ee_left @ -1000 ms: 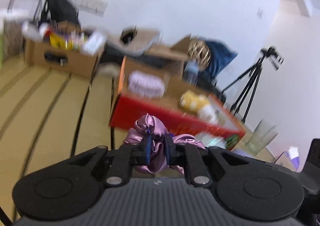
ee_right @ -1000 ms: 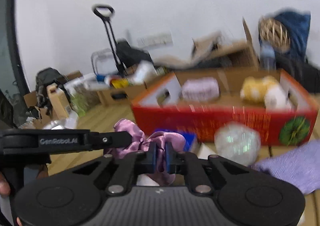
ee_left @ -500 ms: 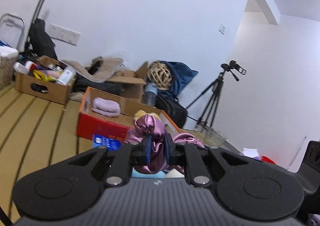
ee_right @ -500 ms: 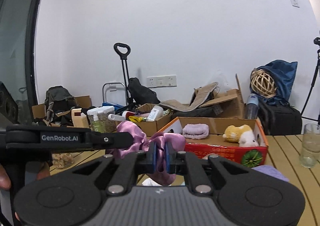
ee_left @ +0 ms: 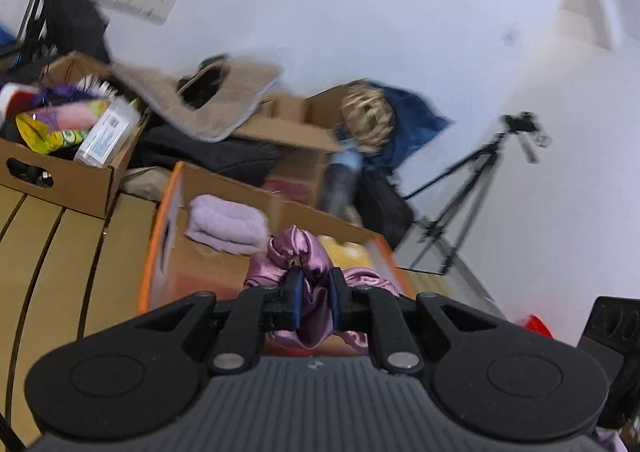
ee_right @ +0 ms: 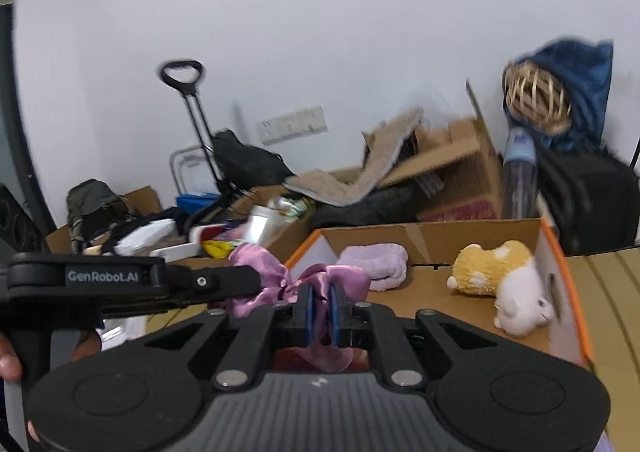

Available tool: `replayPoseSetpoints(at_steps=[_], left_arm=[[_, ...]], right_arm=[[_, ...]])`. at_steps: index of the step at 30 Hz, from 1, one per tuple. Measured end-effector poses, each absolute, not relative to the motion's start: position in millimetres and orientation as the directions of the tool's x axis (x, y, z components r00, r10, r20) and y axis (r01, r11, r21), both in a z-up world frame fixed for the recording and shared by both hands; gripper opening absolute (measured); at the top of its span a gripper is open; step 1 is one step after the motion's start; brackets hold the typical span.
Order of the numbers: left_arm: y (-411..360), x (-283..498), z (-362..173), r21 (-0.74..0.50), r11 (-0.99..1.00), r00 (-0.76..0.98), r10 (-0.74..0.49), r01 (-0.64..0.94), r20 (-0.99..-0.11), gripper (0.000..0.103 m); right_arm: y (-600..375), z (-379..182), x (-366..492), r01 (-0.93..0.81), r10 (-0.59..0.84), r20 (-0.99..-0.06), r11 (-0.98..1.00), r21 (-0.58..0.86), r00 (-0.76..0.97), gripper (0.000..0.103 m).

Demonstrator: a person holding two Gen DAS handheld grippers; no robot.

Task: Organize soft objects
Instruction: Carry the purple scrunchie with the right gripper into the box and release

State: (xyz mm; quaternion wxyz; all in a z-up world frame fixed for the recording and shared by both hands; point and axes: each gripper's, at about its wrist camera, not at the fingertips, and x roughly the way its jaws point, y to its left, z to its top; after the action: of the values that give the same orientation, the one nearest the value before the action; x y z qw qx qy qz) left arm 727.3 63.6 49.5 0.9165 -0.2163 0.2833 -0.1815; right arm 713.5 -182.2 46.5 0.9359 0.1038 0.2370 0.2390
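Both grippers are shut on one shiny pink satin cloth. In the left wrist view my left gripper (ee_left: 314, 302) pinches the cloth (ee_left: 296, 252) just above the near edge of the orange cardboard box (ee_left: 160, 236). In the right wrist view my right gripper (ee_right: 321, 310) pinches the same cloth (ee_right: 264, 276), and the left gripper's arm (ee_right: 132, 280) reaches in from the left. Inside the box (ee_right: 560, 260) lie a folded lilac towel (ee_right: 376, 264) and a yellow-and-white plush toy (ee_right: 500, 280). The towel also shows in the left wrist view (ee_left: 226, 226).
A brown box of clutter (ee_left: 68, 175) stands left of the orange box on the slatted wooden table (ee_left: 60, 252). Behind are more cardboard boxes (ee_right: 448, 163), a beige mat (ee_left: 208, 107), a water bottle (ee_right: 518, 171), a wicker ball (ee_right: 536, 95), a trolley handle (ee_right: 182, 73) and a tripod (ee_left: 472, 187).
Both grippers, still holding the pink cloth, have moved forward and down toward the orange box, which now looms larger and closer. The views are blurred by motion.
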Motion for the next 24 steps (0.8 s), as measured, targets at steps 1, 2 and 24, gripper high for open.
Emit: replayPoseSetpoints(at_steps=[1,2,24], left_arm=[[63,748,45,-0.489,0.852,0.770,-0.437,0.188,-0.465,0.014],[62,766,41,-0.469,0.868,0.770,-0.410,0.165,-0.488,0.014],[73,694,100,-0.230,0.957,0.842,-0.267,0.176,-0.468,0.052]], right_arm=[[-177,43,734,-0.389,0.488,-0.421,0.870,0.302,0.765,0.009],[-172,39,754,-0.380,0.481,-0.443,0.875,0.301,0.756,0.009],[-197,85,749,-0.353,0.424,-0.509,0.906,0.236,0.749,0.042]])
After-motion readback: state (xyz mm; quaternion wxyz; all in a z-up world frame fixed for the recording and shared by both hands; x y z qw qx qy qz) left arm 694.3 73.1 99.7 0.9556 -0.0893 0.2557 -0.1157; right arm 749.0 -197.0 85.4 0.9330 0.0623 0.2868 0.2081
